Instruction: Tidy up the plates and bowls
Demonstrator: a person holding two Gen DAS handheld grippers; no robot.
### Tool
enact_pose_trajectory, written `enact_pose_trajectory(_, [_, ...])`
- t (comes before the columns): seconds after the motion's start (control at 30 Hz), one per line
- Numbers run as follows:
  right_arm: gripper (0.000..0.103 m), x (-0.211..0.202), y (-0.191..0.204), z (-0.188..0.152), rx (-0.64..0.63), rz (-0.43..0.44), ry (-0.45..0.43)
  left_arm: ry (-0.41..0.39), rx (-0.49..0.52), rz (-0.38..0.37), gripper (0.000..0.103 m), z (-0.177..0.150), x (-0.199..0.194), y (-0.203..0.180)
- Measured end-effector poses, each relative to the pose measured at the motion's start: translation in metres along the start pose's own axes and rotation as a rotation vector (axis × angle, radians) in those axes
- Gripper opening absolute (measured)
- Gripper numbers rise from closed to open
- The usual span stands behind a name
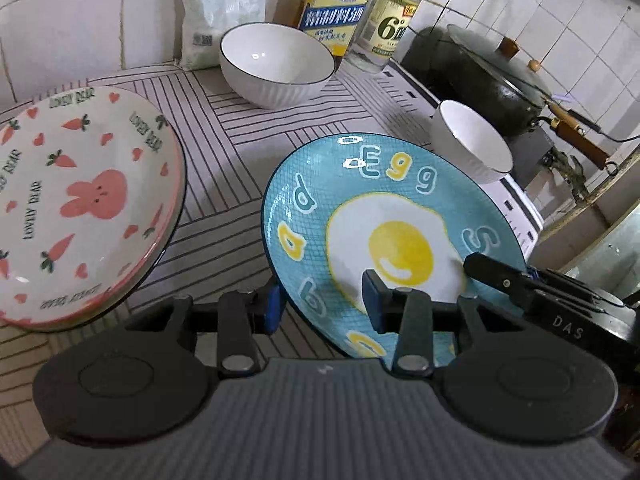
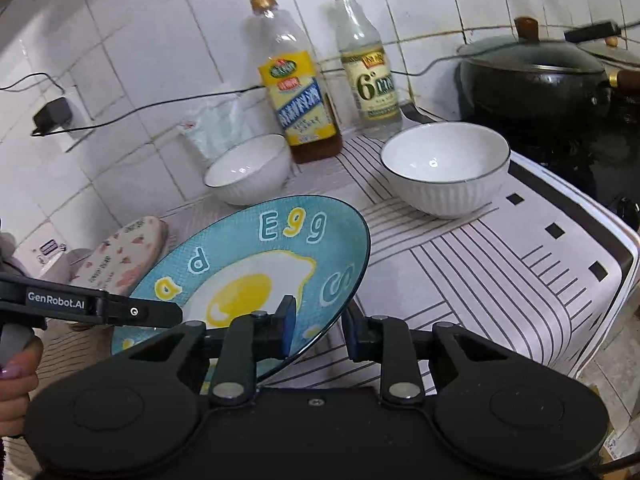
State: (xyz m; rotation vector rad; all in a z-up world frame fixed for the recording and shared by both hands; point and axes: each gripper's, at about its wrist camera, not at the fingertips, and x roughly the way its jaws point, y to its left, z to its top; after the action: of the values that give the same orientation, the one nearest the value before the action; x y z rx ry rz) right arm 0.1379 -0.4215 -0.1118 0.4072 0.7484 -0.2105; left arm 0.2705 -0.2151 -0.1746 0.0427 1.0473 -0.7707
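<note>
A blue plate with a fried-egg picture [image 1: 380, 216] is held tilted above the striped mat; it also shows in the right wrist view [image 2: 256, 264]. My left gripper [image 1: 324, 304] has its fingers on either side of the plate's near rim and grips it. My right gripper [image 2: 320, 328] grips the plate's right rim, one finger over the plate and one under it. A white plate with a pink rabbit [image 1: 80, 200] lies at the left. Two white ribbed bowls stand behind, one at the back [image 1: 276, 64] and one at the right [image 1: 472, 140].
Two bottles [image 2: 296, 80] [image 2: 368, 60] and a white bag [image 1: 216, 12] stand against the tiled wall. A black pot with a lid [image 2: 532, 80] sits on the stove at the right. The mat's edge [image 2: 600, 264] drops off at the right.
</note>
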Motion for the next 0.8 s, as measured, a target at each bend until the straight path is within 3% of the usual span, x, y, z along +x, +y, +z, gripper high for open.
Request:
enact_pose_trajectory(0.33, [0.030, -0.040, 0.029, 0.004, -0.026, 0.088, -0.010, 0.040, -0.002, 0.006, 0.038, -0.009, -0.046, 0.005])
enact_pose_trajectory(0.8, [0.030, -0.061, 0.073, 0.012, -0.072, 0.223, -0.015, -0.048, -0.118, 0.061, 0.039, -0.031, -0.116, 0.026])
